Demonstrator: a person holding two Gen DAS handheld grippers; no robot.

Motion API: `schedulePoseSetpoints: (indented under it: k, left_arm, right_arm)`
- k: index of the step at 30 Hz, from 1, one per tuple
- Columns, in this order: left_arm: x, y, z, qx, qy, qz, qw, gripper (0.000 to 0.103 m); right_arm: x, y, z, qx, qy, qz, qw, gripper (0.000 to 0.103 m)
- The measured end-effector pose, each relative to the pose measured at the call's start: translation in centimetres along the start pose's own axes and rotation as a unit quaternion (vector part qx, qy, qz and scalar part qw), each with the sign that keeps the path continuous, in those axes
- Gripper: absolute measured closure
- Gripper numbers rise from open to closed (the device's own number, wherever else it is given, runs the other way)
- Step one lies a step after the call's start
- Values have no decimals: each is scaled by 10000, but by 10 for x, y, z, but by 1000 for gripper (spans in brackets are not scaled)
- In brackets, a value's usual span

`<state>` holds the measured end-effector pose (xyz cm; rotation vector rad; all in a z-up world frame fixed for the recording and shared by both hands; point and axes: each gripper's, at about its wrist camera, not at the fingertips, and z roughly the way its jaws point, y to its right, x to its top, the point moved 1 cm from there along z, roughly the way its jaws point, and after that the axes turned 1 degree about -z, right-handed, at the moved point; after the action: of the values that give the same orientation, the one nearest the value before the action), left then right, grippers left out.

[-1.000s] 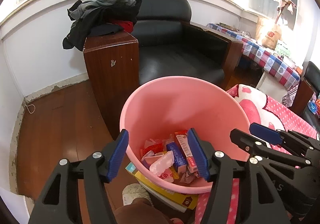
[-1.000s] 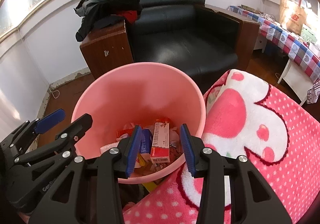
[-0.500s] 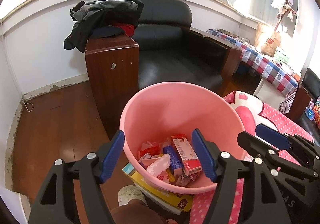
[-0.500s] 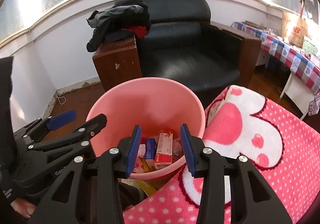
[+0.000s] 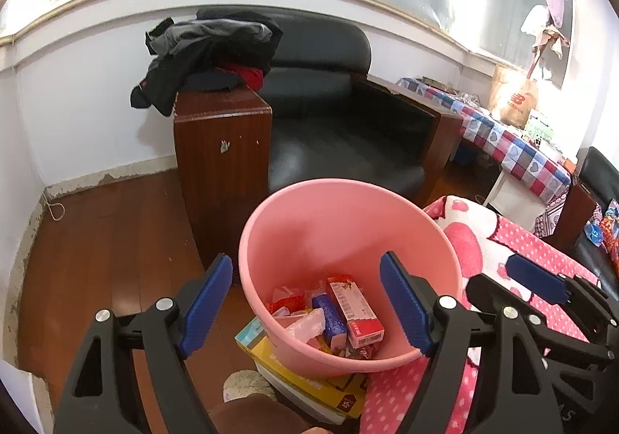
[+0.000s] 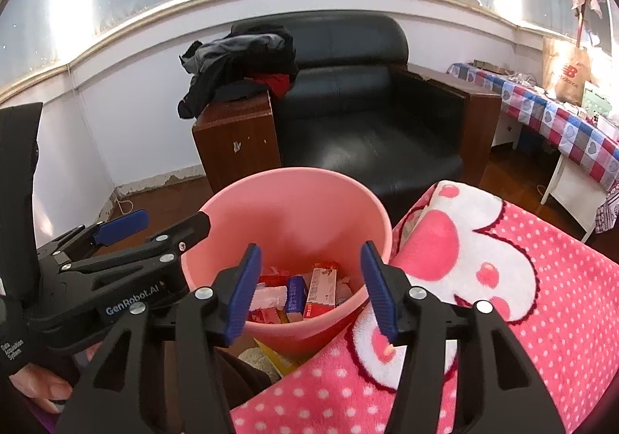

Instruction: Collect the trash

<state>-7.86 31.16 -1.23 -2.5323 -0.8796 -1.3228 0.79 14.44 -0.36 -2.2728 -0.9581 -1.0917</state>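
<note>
While both grippers hang above the pink bin, the left gripper has just spread wide and the right gripper has just opened partway, both empty. The trash lies at the bin's bottom. Best lift clear of the rim before seeking more.

Your left hand-held gripper and right hand-held gripper sit side by side, both angled downward, jaws just widening and gripping nothing. Your left hand clasps its handle.
</note>
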Motion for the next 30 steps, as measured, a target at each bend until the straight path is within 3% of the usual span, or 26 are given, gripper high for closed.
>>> schedulePoseSetpoints:
  k: [30]
  left_arm:
    - [-30, 24, -72, 20, 345, 91, 9994, 26]
  right_arm:
    - [-39, 10, -71, -434, 549, 202, 9973, 49]
